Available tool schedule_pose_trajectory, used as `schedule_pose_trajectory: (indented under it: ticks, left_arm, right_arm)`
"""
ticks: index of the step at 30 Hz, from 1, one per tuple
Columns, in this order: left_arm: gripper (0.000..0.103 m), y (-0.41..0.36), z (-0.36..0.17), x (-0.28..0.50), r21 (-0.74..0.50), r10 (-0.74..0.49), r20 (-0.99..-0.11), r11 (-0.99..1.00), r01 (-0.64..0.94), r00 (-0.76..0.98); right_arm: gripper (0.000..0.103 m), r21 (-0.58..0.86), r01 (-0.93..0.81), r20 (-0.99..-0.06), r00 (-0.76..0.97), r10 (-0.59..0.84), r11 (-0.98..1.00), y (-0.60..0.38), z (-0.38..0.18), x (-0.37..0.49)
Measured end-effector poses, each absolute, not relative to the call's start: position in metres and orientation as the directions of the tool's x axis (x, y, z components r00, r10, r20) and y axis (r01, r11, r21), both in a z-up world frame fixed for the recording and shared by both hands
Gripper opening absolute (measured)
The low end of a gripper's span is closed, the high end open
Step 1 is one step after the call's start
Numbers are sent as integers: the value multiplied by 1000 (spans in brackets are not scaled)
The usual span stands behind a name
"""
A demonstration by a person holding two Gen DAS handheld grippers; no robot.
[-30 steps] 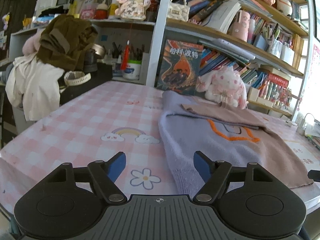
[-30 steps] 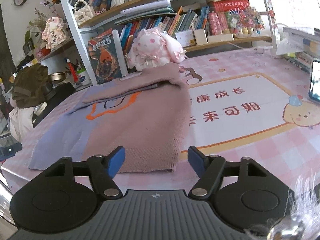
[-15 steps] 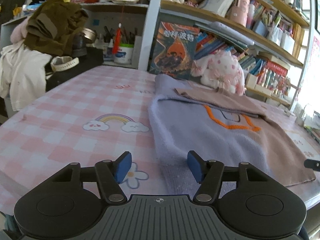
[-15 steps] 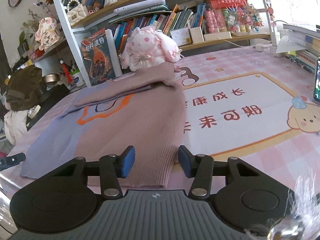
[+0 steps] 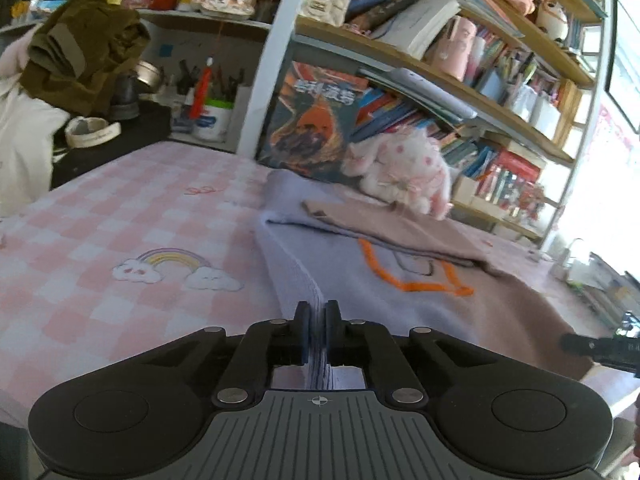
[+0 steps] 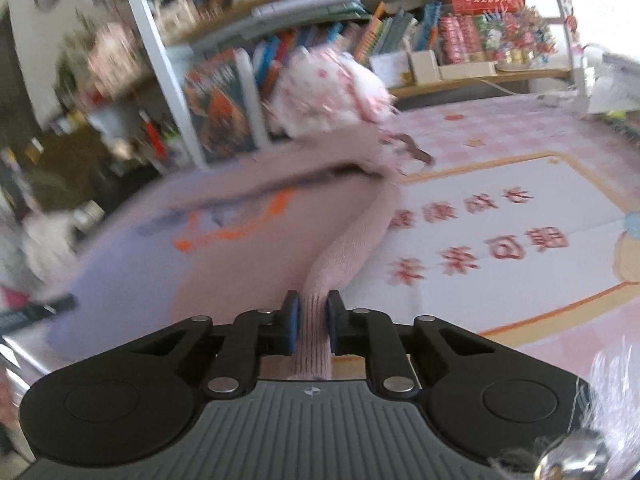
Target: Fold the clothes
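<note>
One sweater (image 5: 384,304), lilac on one half and dusty pink on the other with an orange outline stitched across it, is spread on the pink checked tablecloth (image 5: 120,232), its long axis running from the near hem away towards the bookshelf (image 5: 460,80). Two grippers are seen at that hem. The left gripper (image 5: 316,328) is clamped on the lilac corner, the ribbed edge pinched into a thin upright ridge. The right gripper (image 6: 313,322) is closing its jaws, with the pink corner bunched thickly and pressed between the pads. One pink spotted plush toy (image 5: 404,172) is propped just beyond the far edge. Only the left view shows the rainbow print (image 5: 168,260) and one olive garment (image 5: 80,48) heaped high; only the right view, heavily blurred, shows the white panel with red characters (image 6: 500,232)
</note>
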State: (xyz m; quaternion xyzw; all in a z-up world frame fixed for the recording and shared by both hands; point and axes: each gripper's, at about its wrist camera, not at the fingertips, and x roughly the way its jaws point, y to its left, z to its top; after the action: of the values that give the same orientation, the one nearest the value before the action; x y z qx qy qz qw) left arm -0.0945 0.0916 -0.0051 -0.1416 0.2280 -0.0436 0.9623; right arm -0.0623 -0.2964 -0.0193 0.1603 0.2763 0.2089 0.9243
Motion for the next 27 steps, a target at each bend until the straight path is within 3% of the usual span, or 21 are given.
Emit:
schedule_pose_trajectory:
  ticks: [10, 16, 20, 27]
  left_arm:
    - [15, 112, -19, -93, -400, -191, -491, 916, -25, 850]
    - [16, 114, -24, -87, -397, -187, -504, 917, -34, 843]
    - [6, 114, -26, -87, -394, -198, -492, 919, -14, 848]
    - [4, 126, -27, -111, -487, -284, -462, 873, 28, 840]
  right_arm:
    - [20, 485, -259, -481, 720, 501, 836, -303, -26, -54]
    - [23, 516, -258, -468, 714, 521, 817, -302, -33, -48]
    - [12, 509, -263, -476, 707, 522, 820, -304, -34, -47]
    - [11, 563, -261, -466, 684, 562, 784, -322, -38, -68]
